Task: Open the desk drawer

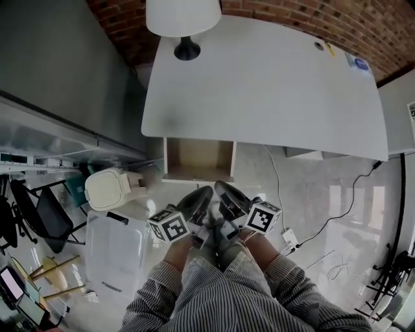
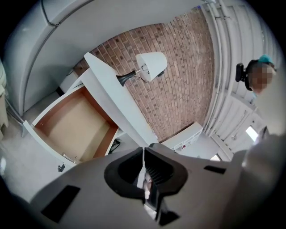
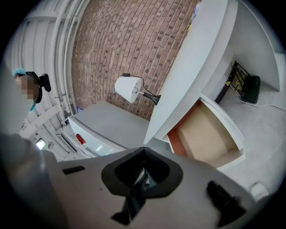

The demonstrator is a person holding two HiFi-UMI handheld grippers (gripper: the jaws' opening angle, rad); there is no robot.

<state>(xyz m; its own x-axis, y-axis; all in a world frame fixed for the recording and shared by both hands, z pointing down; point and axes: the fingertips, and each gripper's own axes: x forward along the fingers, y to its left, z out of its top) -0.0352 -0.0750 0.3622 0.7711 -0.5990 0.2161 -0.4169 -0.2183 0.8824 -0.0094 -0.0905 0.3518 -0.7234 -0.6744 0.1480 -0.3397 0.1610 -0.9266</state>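
Drawer [image 1: 198, 159] is open, pulled out from under the front edge of the white desk [image 1: 259, 84], centre of the head view. The inside is bare light-brown board and I see nothing in it. Lamp [image 1: 183, 19] with a white shade and black base stands on the desk, top centre. Brick wall [image 1: 337, 26] is behind it, along the top.

Left gripper [image 1: 202, 196] and right gripper [image 1: 227, 193] are side by side at lower centre, just below the drawer front and not touching it. Their marker cubes sit out to either side, left cube [image 1: 168, 225] and right cube [image 1: 264, 217]. Striped sleeves [image 1: 214, 292] fill the bottom centre.

In the left gripper view, the left gripper [image 2: 144, 154] has its jaws pressed together with only a thin slit showing and nothing between them. The drawer [image 2: 76, 127] lies at left of frame, tilted, with a small handle [image 2: 69, 159] on its front panel. The desk [image 2: 116, 103] edge runs diagonally above it, and the lamp [image 2: 149, 66] is at upper centre.

In the right gripper view, the right gripper [image 3: 142, 154] also has its jaws together and holds nothing. The drawer [image 3: 208, 136] is at right of centre, under the desk [image 3: 187, 71], and the lamp [image 3: 129, 88] is at centre left.

On the floor in the head view, a white lidded bin [image 1: 109, 188] sits left of the drawer. At lower right, a power strip [image 1: 290, 240] lies with a dark cable [image 1: 343, 207].
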